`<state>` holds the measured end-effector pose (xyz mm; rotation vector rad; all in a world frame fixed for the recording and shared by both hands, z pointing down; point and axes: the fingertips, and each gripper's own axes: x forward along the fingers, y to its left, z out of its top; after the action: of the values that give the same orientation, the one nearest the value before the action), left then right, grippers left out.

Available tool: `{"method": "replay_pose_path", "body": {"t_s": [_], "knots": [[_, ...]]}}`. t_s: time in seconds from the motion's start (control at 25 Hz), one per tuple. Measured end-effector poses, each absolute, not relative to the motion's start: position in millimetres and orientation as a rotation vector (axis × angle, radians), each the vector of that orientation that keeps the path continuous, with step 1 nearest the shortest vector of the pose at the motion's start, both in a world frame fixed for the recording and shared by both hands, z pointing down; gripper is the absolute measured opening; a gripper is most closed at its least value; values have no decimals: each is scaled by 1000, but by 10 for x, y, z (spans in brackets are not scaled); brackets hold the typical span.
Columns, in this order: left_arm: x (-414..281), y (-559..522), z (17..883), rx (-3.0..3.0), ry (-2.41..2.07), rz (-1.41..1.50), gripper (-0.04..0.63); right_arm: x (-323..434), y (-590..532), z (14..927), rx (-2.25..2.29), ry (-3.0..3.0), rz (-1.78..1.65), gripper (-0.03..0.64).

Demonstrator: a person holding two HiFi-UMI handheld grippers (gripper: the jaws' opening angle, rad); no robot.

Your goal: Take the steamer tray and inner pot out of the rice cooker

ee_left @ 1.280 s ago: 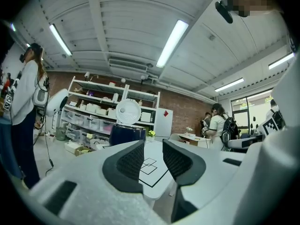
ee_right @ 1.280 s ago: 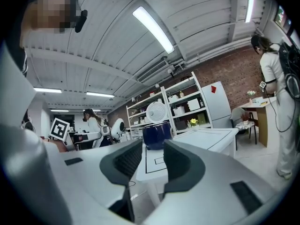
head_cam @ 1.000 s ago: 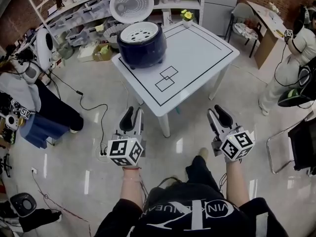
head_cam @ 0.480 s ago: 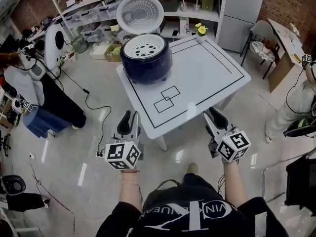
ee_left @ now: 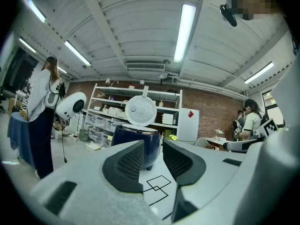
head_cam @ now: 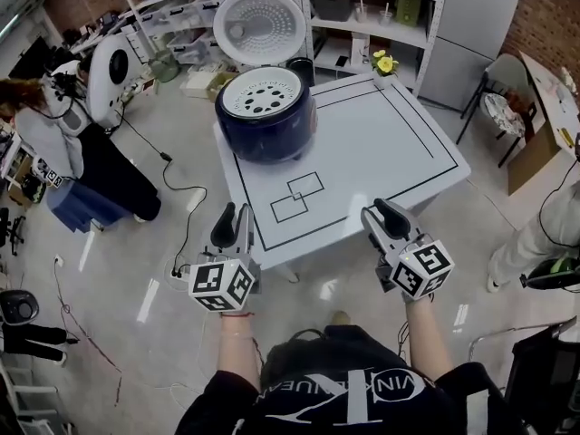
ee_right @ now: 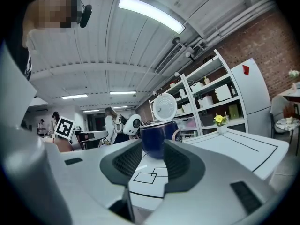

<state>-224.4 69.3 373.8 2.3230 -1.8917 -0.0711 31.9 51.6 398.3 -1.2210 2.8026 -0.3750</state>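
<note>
A dark blue rice cooker (head_cam: 265, 120) stands at the far left corner of the white table (head_cam: 381, 161), its round lid (head_cam: 258, 24) tipped up behind it. A white steamer tray (head_cam: 265, 92) with holes sits in its mouth; the inner pot is hidden beneath. My left gripper (head_cam: 234, 227) hovers at the table's near left edge and my right gripper (head_cam: 381, 217) at the near edge, both open, empty and well short of the cooker. The left gripper (ee_left: 152, 158) looks at the cooker (ee_left: 138, 142). The right gripper (ee_right: 152, 161) sees the cooker (ee_right: 158, 137) too.
Two overlapping black square outlines (head_cam: 294, 196) are drawn on the table, and a small pot of yellow flowers (head_cam: 386, 63) stands at its far corner. Shelves (head_cam: 362, 7) line the back wall. A person (head_cam: 54, 143) stands at the left, with cables on the floor.
Both grippers have moved forward to the table's near edge. The table and cooker now sit closer and lower in the head view. The jaws look unchanged.
</note>
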Motion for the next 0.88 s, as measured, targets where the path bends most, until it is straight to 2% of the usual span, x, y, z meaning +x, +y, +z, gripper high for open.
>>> {"method": "replay_pose_path", "body": {"t_s": [0.56,0.88], "knots": [[-2217,331,3877,2216,-2009,15,96,-23,-133,4077,-968,2933,-397,124],[-2470,-358,3657,2199,-2047,-101,95,-345,-857,3940,-910,2981,-354,123]]}}
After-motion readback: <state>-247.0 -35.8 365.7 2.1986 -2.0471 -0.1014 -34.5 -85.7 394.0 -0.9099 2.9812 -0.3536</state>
